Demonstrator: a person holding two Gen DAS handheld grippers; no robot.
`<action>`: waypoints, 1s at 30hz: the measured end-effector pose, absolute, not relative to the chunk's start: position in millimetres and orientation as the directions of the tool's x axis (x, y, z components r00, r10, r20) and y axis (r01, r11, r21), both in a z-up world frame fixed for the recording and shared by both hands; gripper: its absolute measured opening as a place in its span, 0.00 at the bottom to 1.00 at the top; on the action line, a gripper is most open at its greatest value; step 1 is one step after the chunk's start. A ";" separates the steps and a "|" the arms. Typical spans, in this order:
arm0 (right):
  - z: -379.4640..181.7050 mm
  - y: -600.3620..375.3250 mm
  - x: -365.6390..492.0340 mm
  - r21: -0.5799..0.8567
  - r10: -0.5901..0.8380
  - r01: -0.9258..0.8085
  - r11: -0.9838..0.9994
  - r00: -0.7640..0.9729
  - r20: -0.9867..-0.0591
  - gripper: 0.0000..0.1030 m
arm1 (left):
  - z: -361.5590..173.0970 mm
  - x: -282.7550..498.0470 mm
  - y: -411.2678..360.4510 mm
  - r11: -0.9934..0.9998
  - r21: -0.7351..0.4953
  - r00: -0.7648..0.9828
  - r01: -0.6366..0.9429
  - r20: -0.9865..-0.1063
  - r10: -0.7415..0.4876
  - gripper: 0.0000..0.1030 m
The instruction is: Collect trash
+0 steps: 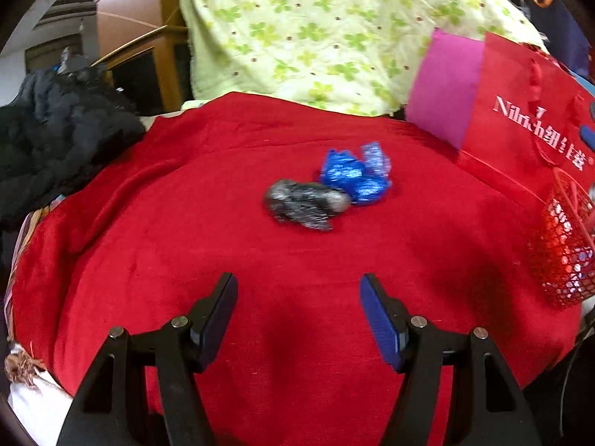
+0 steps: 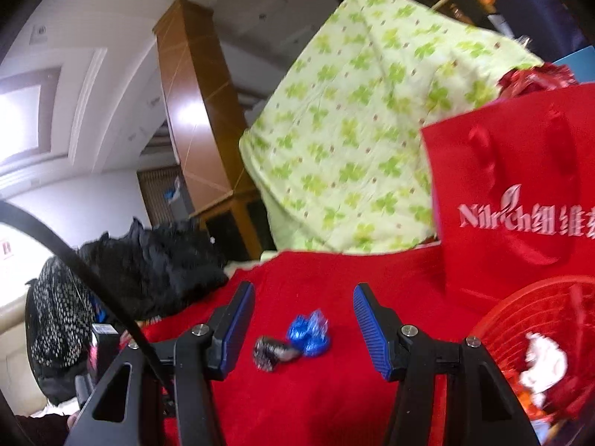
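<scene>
Two crumpled wrappers lie touching on a red cloth [image 1: 186, 223]: a black-silver one [image 1: 303, 202] and a blue foil one [image 1: 355, 174] just behind it. My left gripper [image 1: 298, 290] is open and empty, above the cloth short of the wrappers. In the right wrist view the black-silver wrapper [image 2: 271, 353] and the blue wrapper [image 2: 308, 334] lie between and beyond the fingers of my right gripper [image 2: 304, 299], which is open and empty. A red mesh basket [image 2: 520, 327] at the right holds white and orange scraps; it also shows in the left wrist view [image 1: 561, 245].
A red paper bag [image 1: 520, 119] with white lettering stands at the back right, a pink sheet [image 1: 446, 85] beside it. A green clover-print cloth [image 1: 316, 29] rises behind. Black clothing [image 1: 55, 137] is piled at the left edge.
</scene>
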State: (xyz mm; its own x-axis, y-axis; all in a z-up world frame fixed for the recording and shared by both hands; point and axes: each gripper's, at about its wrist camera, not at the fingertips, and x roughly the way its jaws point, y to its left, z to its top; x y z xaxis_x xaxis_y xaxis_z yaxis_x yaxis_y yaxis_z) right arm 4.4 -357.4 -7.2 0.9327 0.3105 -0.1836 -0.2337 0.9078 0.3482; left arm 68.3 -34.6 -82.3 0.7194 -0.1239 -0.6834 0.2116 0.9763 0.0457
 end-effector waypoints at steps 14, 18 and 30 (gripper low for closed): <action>-41.7 -320.0 50.8 0.341 0.295 -0.167 0.925 0.881 -0.370 0.58 | -102.9 74.4 -4.0 0.987 0.053 0.760 0.151 -0.644 -0.082 0.67; -51.2 -314.4 62.1 0.331 0.273 -0.134 0.934 0.867 -0.418 0.58 | -106.9 78.7 -2.8 0.983 0.083 0.785 0.161 -0.614 -0.077 0.67; -80.1 -285.7 95.5 0.268 0.205 -0.065 0.961 0.821 -0.533 0.58 | -129.8 91.7 12.2 0.984 0.020 0.741 0.175 -0.661 -0.119 0.69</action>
